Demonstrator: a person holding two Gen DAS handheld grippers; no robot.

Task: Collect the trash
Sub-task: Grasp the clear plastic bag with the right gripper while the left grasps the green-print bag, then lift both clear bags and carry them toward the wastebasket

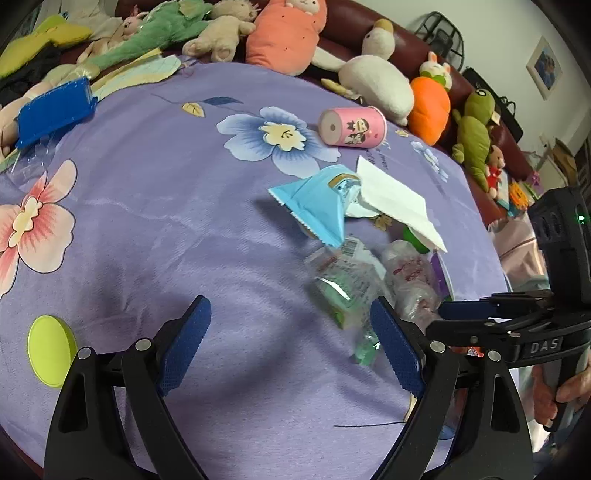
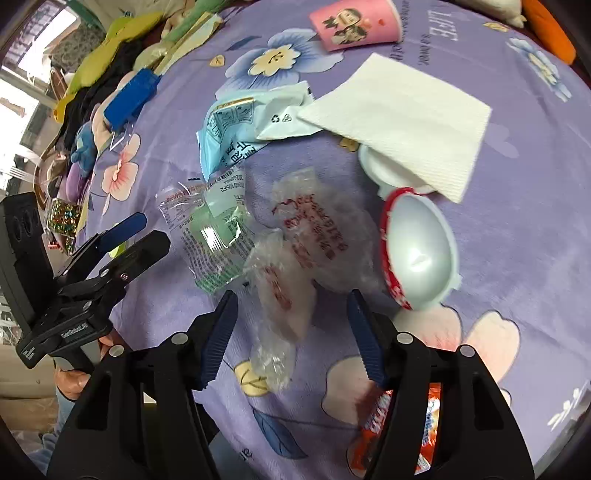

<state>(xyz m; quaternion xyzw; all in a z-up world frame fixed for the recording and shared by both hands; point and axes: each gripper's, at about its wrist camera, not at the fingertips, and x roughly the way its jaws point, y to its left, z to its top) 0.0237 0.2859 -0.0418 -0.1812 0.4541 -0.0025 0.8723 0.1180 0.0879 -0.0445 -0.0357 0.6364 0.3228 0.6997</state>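
Clear plastic bag [image 2: 295,266] between wide right gripper [image 2: 291,332] | left gripper [image 1: 291,339] wide, beside trash pile

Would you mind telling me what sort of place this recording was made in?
Probably a home living room: a dark red sofa piled with plush toys, a framed picture on the wall, and a floral purple cloth strewn with wrappers.

A home living room: a table under a purple floral cloth [image 1: 147,229], a dark red sofa [image 1: 388,40] lined with plush toys [image 1: 288,33], and a framed picture [image 1: 545,68] on the wall.
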